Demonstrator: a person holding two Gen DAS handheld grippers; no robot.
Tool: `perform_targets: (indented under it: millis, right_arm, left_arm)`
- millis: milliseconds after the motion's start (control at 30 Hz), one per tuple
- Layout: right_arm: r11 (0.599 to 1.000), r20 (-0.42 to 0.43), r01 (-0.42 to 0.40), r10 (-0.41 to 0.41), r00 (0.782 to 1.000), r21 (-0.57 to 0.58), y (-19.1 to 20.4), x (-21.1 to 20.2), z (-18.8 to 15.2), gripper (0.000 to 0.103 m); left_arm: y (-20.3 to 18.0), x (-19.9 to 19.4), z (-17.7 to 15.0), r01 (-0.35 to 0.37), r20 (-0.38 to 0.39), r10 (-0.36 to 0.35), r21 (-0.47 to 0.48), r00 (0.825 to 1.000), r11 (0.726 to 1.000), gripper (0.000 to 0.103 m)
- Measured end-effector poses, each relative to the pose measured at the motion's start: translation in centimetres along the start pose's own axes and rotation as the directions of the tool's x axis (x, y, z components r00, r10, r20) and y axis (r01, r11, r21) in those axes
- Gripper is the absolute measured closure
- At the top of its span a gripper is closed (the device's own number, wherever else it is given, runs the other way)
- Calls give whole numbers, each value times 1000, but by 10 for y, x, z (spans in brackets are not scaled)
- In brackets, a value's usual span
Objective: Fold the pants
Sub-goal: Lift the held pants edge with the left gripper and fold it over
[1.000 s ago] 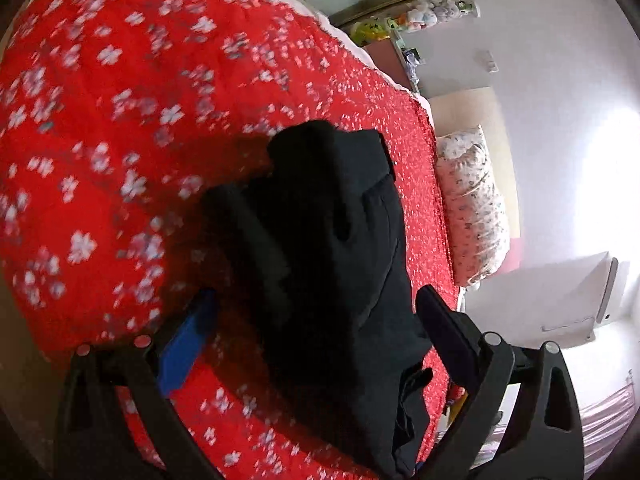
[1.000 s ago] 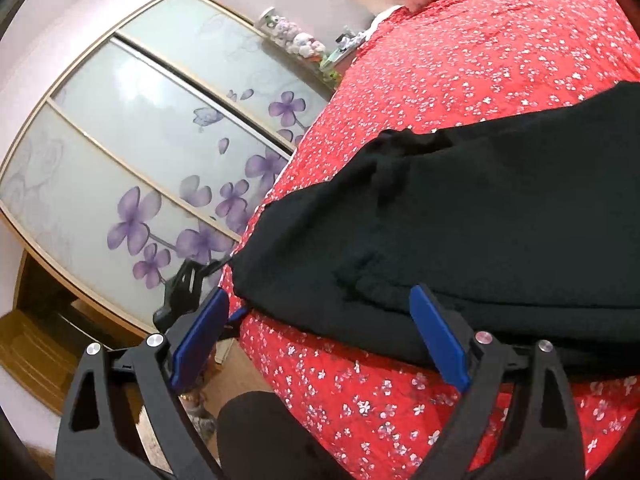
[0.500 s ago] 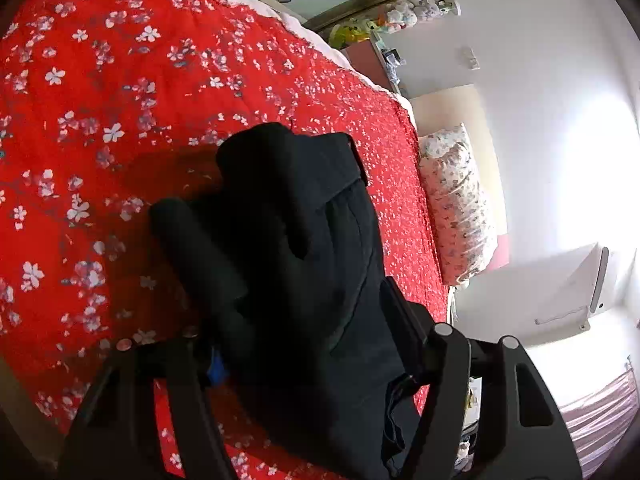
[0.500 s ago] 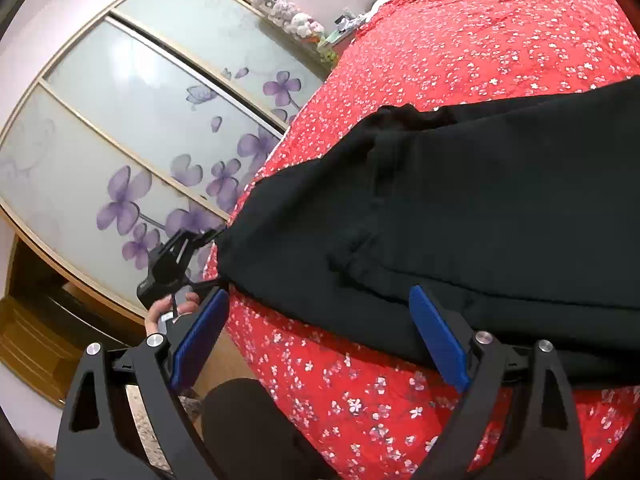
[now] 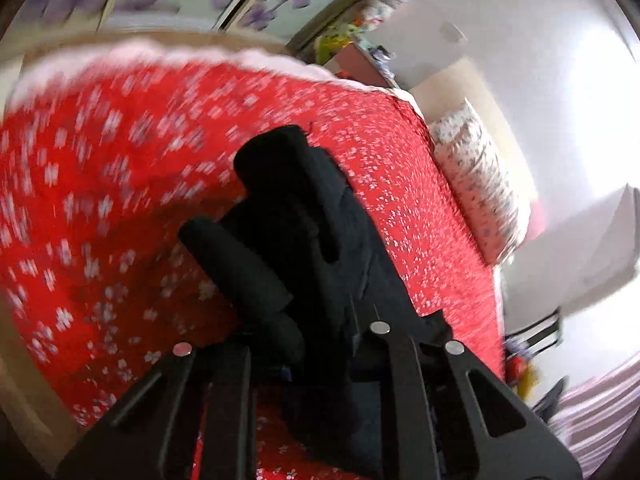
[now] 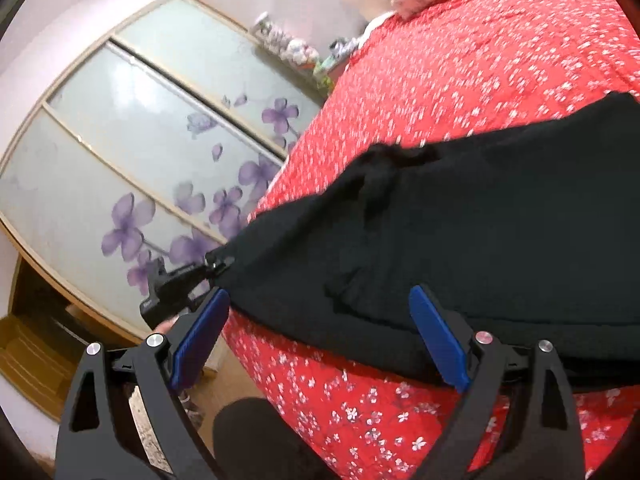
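Black pants (image 6: 480, 240) lie on a red bedspread with white flowers (image 6: 460, 60). In the left wrist view the pants (image 5: 312, 232) bunch up between the fingers, and my left gripper (image 5: 296, 360) is shut on their end, lifting it off the bed. In the right wrist view the left gripper (image 6: 188, 280) shows at the pants' left corner, pulling it past the bed edge. My right gripper (image 6: 320, 340) is open, its blue pads either side of the near edge of the pants, just above the bedspread.
A wardrobe with purple flower panels (image 6: 120, 160) stands beyond the bed's edge. A flowered pillow (image 5: 480, 176) lies at the head of the bed. A shelf with small toys (image 6: 296, 48) is against the far wall. The wooden floor (image 6: 236, 380) shows below.
My left gripper has closed on the end of the pants and lifted it. The right gripper has stayed open over the near edge of the pants.
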State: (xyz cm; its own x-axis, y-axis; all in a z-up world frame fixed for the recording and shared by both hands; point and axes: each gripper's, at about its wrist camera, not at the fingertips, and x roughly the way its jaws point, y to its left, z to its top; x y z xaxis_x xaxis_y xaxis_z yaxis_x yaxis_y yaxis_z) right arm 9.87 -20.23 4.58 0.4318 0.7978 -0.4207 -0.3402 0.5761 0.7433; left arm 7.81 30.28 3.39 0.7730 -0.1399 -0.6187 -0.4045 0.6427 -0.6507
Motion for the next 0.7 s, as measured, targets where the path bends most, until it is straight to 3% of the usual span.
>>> perform_targets:
  millis: [167, 267, 367, 500, 700]
  right_arm:
    - [999, 111, -25, 20, 994, 41, -8, -36, 12, 8]
    - [997, 184, -46, 34, 982, 63, -12, -58, 17, 7]
    - [995, 252, -66, 43, 967, 81, -17, -80, 22, 7]
    - [988, 332, -96, 50, 942, 122, -30, -107, 26, 7]
    - [975, 420, -126, 38, 907, 184, -53, -141, 30, 7]
  left_arm:
    - [-58, -23, -2, -45, 68, 33, 187, 997, 981, 88]
    - [-110, -34, -11, -70, 125, 28, 348, 992, 935, 89]
    - [-159, -48, -29, -50, 143, -20, 470, 989, 881, 89]
    - [-221, -57, -61, 16, 112, -100, 587, 989, 810, 89]
    - [-286, -34, -116, 125, 4, -171, 672, 985, 730, 90]
